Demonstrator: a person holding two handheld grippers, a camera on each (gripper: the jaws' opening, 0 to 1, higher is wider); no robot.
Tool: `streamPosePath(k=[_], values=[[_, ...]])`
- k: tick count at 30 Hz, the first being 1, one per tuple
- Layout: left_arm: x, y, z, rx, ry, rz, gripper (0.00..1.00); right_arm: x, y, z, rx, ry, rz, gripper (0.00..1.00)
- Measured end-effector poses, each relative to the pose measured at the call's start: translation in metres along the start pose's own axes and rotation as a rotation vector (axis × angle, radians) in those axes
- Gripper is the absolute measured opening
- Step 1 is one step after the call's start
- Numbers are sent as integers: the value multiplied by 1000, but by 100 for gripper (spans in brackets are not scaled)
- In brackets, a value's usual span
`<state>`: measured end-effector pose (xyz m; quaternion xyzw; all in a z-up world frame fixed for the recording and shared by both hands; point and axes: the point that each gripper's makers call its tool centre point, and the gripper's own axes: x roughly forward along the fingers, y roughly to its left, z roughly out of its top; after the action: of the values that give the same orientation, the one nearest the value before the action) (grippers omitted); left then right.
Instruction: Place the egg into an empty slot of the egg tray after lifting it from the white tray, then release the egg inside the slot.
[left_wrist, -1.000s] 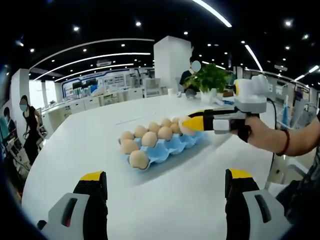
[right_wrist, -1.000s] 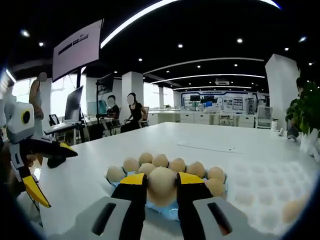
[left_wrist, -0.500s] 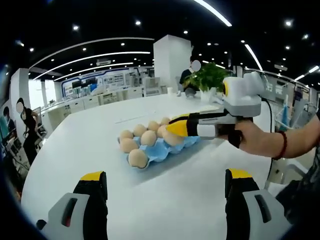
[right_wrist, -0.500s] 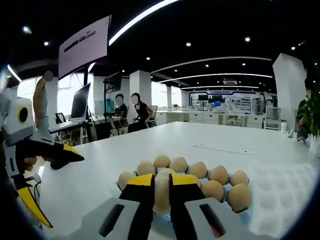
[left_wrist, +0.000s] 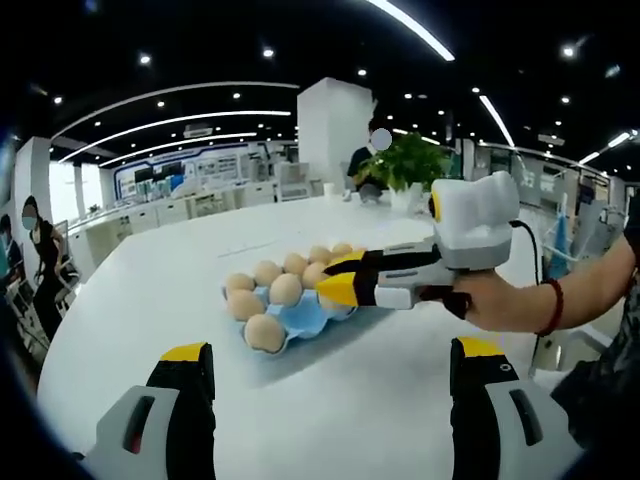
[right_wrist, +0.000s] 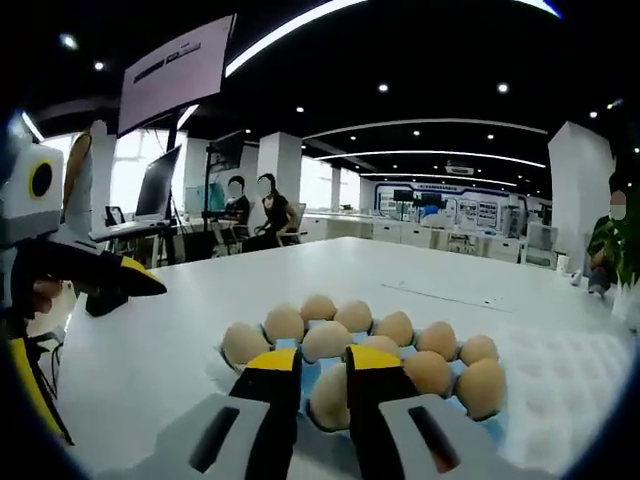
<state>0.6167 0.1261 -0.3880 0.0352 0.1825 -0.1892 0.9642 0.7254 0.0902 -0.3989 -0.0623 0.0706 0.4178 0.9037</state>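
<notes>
Right gripper (right_wrist: 324, 375) clamps a tan egg (right_wrist: 330, 397) over the blue moulded egg tray (left_wrist: 300, 318) (near its front edge). Left gripper (left_wrist: 335, 352) gapes wide, empty, over bare white table (left_wrist: 130, 290).

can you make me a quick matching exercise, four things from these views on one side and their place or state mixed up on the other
Things:
1. right gripper
2. left gripper
3. egg tray
4. white tray

Place or state:
A. blue, partly filled with eggs
B. jaws wide apart, nothing between them
C. jaws closed on an egg over the egg tray
D. pale dimpled surface to the right of the egg tray in the right gripper view

Pairs: 1-C, 2-B, 3-A, 4-D
</notes>
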Motion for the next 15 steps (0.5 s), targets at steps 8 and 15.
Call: streamPosePath(k=[8,15], values=[[-2,11,-8,4,21,31,100,-5,-6,-18,11,108,-35,27],[-6,11,-10,3,24,33,100,2,-12,-26,49,176,-72,27]])
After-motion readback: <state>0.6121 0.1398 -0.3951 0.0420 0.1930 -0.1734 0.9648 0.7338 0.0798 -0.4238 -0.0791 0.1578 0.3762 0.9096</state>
